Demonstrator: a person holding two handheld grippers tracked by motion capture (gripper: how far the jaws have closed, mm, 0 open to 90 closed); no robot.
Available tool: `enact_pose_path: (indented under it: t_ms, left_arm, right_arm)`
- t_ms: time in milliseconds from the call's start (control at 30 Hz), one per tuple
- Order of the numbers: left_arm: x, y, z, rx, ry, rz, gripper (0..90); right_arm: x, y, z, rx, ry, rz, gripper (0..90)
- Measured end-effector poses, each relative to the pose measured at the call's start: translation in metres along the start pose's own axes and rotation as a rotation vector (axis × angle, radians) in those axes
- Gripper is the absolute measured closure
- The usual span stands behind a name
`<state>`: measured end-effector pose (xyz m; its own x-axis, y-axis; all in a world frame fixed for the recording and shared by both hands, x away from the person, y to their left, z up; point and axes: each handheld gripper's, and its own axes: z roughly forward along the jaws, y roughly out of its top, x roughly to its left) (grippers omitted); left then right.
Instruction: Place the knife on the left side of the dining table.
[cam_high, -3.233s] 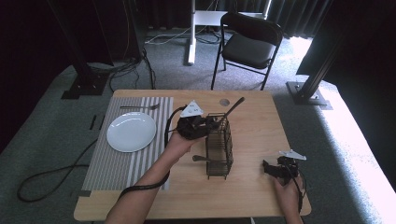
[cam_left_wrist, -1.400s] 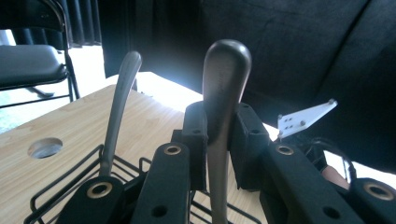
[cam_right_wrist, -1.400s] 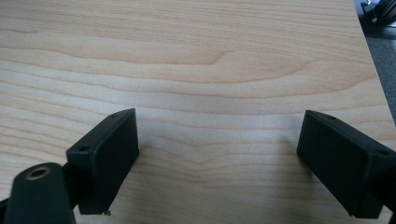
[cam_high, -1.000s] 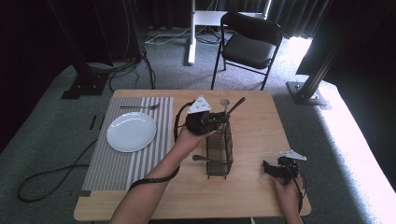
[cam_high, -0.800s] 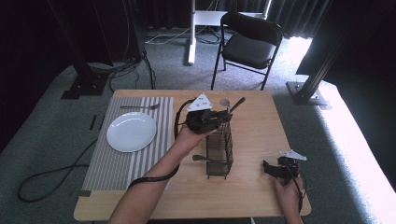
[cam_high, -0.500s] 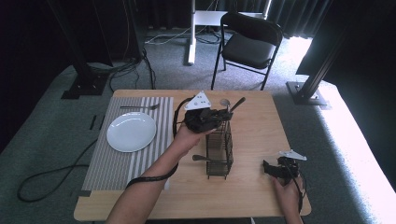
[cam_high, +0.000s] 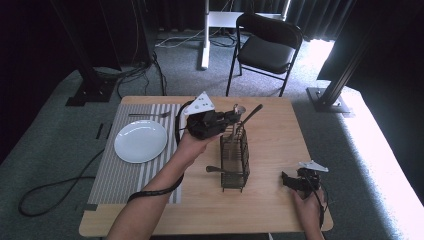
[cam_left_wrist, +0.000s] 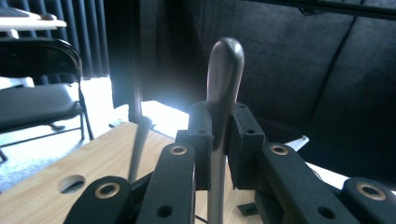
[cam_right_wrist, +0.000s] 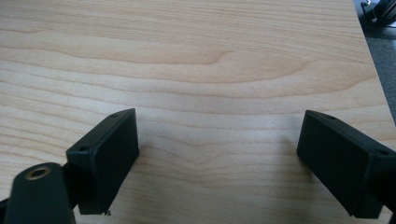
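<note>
A black wire cutlery caddy (cam_high: 235, 157) stands mid-table. At its far end my left gripper (cam_high: 229, 120) is shut on the upright handle of a metal utensil (cam_high: 235, 117). In the left gripper view that rounded silver handle (cam_left_wrist: 224, 60) rises between the jaws of the gripper (cam_left_wrist: 218, 135), and its lower end is hidden. A second, dark utensil (cam_high: 251, 114) leans out of the caddy toward the far right. My right gripper (cam_high: 289, 180) rests open near the table's front right corner, with bare wood between its jaws in the right gripper view (cam_right_wrist: 217, 158).
A white plate (cam_high: 140, 141) sits on a striped placemat (cam_high: 117, 172) at the left, with a fork (cam_high: 149, 115) beyond it. Another utensil (cam_high: 215, 169) pokes out of the caddy's left side. A round hole (cam_left_wrist: 72, 183) pierces the tabletop. A folding chair (cam_high: 267, 47) stands behind the table.
My left gripper went from the caddy's left side to its far end, onto the metal handle, and rose slightly. The right gripper has stayed still.
</note>
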<state>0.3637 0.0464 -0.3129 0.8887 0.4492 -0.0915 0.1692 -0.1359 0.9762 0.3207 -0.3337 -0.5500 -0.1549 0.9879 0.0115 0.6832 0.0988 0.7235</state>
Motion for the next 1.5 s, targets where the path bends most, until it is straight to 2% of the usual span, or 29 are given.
enact_pose_path:
  t_ms: [167,267,333,467,767,967,1000,1333,1367,1500]
  left_arm:
    - [0.001,0.006,-0.013,-0.015,0.024,0.005,81.9]
    - [0.002,0.011,-0.025,-0.028,0.061,0.005,82.0]
    - [0.002,0.012,-0.03,-0.025,0.069,0.011,82.3]
    - [0.004,0.012,-0.043,-0.037,0.105,0.004,82.5]
    - [0.007,0.007,-0.07,-0.048,0.157,-0.003,83.0]
    - [0.01,-0.001,-0.086,-0.049,0.194,-0.018,83.1]
    - [0.011,-0.004,-0.09,-0.052,0.211,-0.021,83.1]
    - [0.016,-0.022,-0.109,-0.05,0.259,-0.048,83.2]
    - [0.017,-0.027,-0.113,-0.05,0.276,-0.057,83.2]
    - [0.02,-0.038,-0.12,-0.052,0.294,-0.082,83.2]
  right_arm:
    - [0.0,0.0,0.0,0.0,0.0,0.0,12.1]
    - [0.0,0.0,0.0,0.0,-0.001,0.0,12.1]
    - [0.0,0.0,0.0,0.001,0.0,0.001,12.1]
    - [0.0,0.0,0.0,0.001,0.0,0.001,12.1]
    - [0.0,0.0,0.0,0.001,0.0,0.001,12.1]
    - [0.0,0.0,0.0,0.001,0.0,0.001,12.2]
    - [0.0,0.0,0.0,0.001,0.0,0.001,12.1]
    - [0.0,0.0,0.0,0.001,0.0,0.001,12.1]
    - [0.0,0.0,0.0,0.001,0.0,0.001,12.1]
    - [0.0,0.0,0.0,0.0,-0.001,0.001,12.1]
